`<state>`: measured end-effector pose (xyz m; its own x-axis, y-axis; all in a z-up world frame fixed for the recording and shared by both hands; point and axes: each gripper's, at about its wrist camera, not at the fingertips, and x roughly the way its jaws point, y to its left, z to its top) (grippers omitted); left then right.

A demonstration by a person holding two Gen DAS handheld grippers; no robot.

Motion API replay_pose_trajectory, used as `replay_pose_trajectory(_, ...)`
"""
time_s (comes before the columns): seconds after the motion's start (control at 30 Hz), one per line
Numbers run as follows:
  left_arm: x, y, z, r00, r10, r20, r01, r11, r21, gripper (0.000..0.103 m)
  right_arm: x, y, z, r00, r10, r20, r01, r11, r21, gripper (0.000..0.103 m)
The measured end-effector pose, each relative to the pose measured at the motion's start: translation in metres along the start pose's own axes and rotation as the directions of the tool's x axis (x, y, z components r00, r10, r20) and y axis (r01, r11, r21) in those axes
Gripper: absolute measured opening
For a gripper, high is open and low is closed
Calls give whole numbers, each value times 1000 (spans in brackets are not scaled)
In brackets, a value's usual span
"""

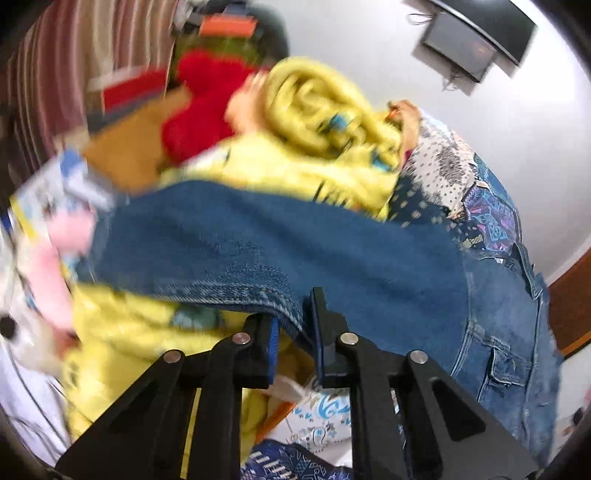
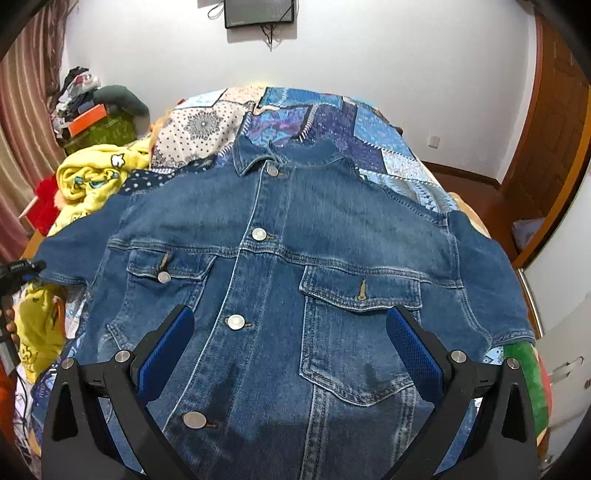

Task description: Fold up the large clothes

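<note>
Left gripper [image 1: 291, 332] is seen clenched on the sleeve edge of the denim jacket [image 2: 295, 266], which lies face-up on the patchwork bedspread [image 2: 369, 122]; right gripper [image 2: 290, 354], released above the jacket front, should pin the body while the sleeve is drawn inward.

White wall [image 2: 369, 55] standing behind the bed, carrying a dark flat screen [image 2: 259, 13] with cables hanging below it. Striped pink-brown curtain [image 2: 22, 122] hanging at the left. Brown wooden door [image 2: 554, 122] standing at the right, a wall socket [image 2: 434, 140] sitting near it. Bed wearing a blue patchwork quilt [image 2: 332, 114]. Orange box [image 2: 88, 120] resting on a cluttered pile beside the curtain.
</note>
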<state>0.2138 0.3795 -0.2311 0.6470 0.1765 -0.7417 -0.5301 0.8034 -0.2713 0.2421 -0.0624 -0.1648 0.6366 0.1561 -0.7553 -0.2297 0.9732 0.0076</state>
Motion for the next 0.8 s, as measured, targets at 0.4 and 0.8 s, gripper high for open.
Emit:
replay_pose_trajectory(0.4,-76,-168,35,962,-192,195,121,938,326,6,-31,-34,0,997,0,78,-7,996,87,103)
replay_pose_trajectory(0.8,-10,-305,-83,930,-292,-223,367,780,507,4,-40,-64,-15,996,21,86,-31,992,124,103)
